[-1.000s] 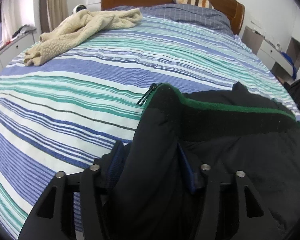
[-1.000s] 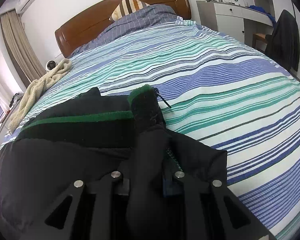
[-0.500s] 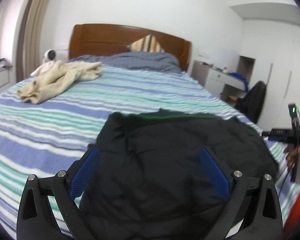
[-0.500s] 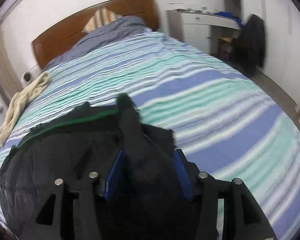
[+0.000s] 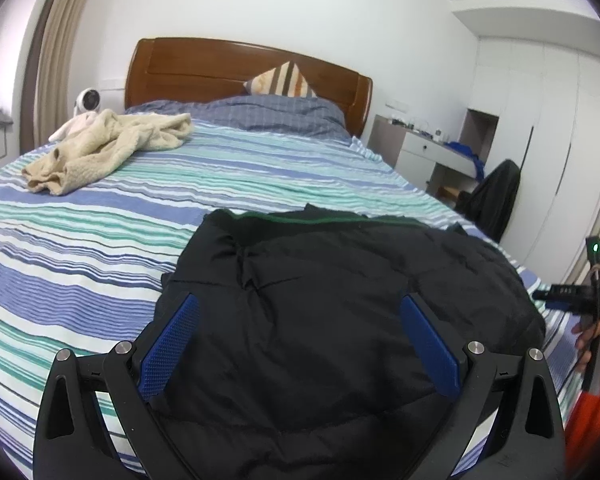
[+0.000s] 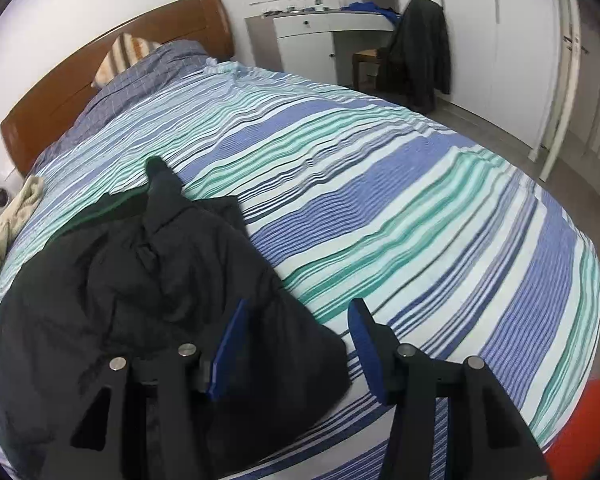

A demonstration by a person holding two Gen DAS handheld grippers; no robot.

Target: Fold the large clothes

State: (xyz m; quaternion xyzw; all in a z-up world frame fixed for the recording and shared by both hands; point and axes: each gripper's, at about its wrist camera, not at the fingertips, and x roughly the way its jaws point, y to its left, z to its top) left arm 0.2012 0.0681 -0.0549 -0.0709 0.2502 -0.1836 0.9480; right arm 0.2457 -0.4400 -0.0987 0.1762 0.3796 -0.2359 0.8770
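Black jacket judged soft, bulky, slippery; hem below left claw best pinched. Both claws released; right claw empty.

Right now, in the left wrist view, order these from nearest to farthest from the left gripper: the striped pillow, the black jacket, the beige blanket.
1. Black jacket: spread on the bed right under the open left gripper.
2. Beige blanket: crumpled farther up the bed, on the picture's left.
3. Striped pillow: propped against the headboard, at the far end.
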